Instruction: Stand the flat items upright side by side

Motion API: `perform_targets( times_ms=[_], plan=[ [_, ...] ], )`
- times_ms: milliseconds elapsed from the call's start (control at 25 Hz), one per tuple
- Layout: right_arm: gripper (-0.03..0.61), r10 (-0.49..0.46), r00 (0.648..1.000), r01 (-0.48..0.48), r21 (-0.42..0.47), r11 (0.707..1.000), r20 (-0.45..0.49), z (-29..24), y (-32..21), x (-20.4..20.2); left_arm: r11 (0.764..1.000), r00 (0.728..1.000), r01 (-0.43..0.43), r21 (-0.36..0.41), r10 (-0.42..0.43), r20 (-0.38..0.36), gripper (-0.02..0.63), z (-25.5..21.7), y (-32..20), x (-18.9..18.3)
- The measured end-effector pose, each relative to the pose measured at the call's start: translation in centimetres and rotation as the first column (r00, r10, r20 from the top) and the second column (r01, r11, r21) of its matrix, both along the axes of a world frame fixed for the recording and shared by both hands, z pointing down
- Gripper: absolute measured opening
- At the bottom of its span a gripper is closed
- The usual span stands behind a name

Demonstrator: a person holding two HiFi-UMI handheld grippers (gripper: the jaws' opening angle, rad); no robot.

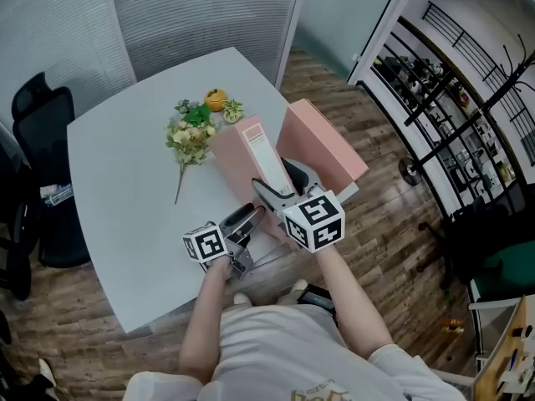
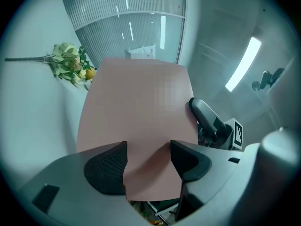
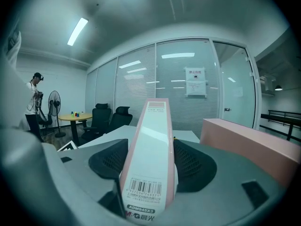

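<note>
Two tools (image 2: 148,155) (image 3: 150,163) grip one of two pink file boxes (image 1: 253,146) (image 1: 323,144).

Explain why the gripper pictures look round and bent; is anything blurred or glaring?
Left gripper view: wide-angle lens, so dark corners and curved lines; the pink file box fills the middle, bearing a mosaic patch added afterwards; the strip light glares. Right gripper view: same bending, yet the box's barcode is sharp. Head view: evenly lit, lines bowed near the edges.
</note>
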State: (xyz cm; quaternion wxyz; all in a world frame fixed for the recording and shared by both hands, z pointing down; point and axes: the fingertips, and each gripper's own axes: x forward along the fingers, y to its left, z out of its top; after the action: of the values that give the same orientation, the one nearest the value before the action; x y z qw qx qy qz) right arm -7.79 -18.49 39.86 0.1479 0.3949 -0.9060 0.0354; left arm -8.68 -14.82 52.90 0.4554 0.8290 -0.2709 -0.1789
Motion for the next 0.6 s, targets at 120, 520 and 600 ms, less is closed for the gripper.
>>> perform_targets(
  times_ms=[120, 520, 600],
  plan=[
    [0.314, 0.012, 0.999, -0.013, 0.045, 0.999, 0.034, -0.3, 0.5, 0.3, 1.000, 1.000, 0.007, -0.001, -0.007, -0.013, 0.278, -0.1, 0.2, 0.0],
    [0.314, 0.039, 0.994, -0.054, 0.143, 0.988, 0.103, -0.3, 2.4, 1.6, 0.999, 1.000, 0.009, -0.030, -0.010, -0.026, 0.278, 0.6, 1.1, 0.4],
    [0.314, 0.042, 0.993, -0.059, 0.154, 0.986, 0.112, -0.3, 2.7, 1.9, 0.999, 1.000, 0.009, -0.034, -0.010, -0.029, 0.278, 0.5, 1.3, 0.7]
  ],
)
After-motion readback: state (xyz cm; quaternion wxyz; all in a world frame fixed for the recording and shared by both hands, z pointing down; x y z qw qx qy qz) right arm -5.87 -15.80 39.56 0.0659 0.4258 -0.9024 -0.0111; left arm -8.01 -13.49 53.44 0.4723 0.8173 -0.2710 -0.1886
